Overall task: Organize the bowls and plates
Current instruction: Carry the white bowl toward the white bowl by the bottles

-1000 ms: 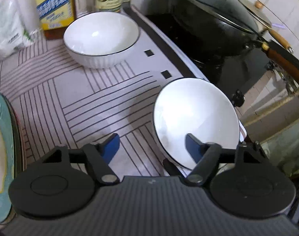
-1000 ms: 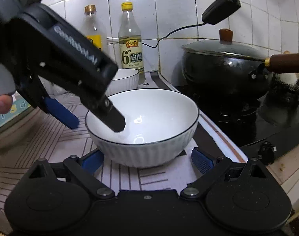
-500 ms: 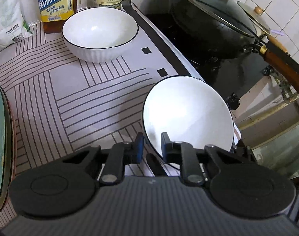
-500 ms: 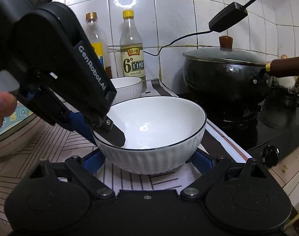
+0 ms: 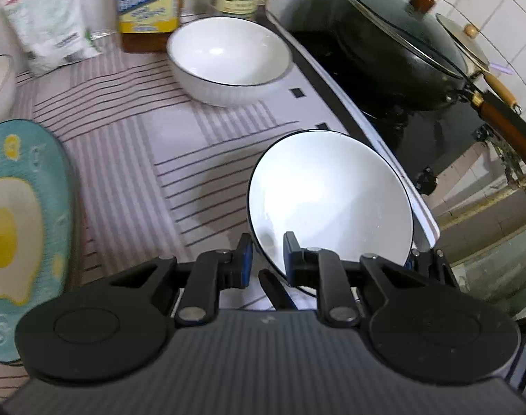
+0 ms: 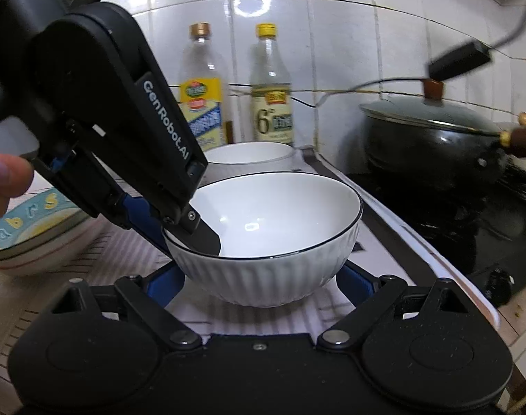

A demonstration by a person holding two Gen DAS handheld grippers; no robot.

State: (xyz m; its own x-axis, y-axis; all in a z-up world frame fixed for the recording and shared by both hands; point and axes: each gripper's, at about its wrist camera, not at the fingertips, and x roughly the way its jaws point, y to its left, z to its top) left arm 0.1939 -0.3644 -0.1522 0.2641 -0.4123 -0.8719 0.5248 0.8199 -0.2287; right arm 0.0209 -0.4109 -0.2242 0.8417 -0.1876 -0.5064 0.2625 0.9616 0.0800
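A white bowl (image 5: pixel 332 200) with a thin black rim and ribbed sides stands near the counter's right edge. My left gripper (image 5: pixel 267 259) is shut on its near rim, one pad inside and one outside. The right wrist view shows that gripper (image 6: pixel 190 231) clamped on the left rim of the bowl (image 6: pixel 273 242). My right gripper (image 6: pixel 261 282) is open, its blue fingers flanking the bowl's base. A second matching bowl (image 5: pixel 228 58) sits at the back near the bottles. Stacked teal plates (image 5: pixel 17 214) with a fried-egg pattern lie at the left.
A lidded black wok (image 5: pixel 384 45) with a brown handle sits on the dark stove to the right. Two bottles (image 6: pixel 200 103) and a white bag (image 5: pixel 52 17) stand by the tiled wall. A striped mat (image 5: pixel 135 145) covers the counter. A person's thumb (image 6: pixel 3 176) shows at the left.
My left gripper went from open to shut on the near bowl's rim. It has since shifted left toward the plates with the bowl. The right gripper stays open around the bowl.
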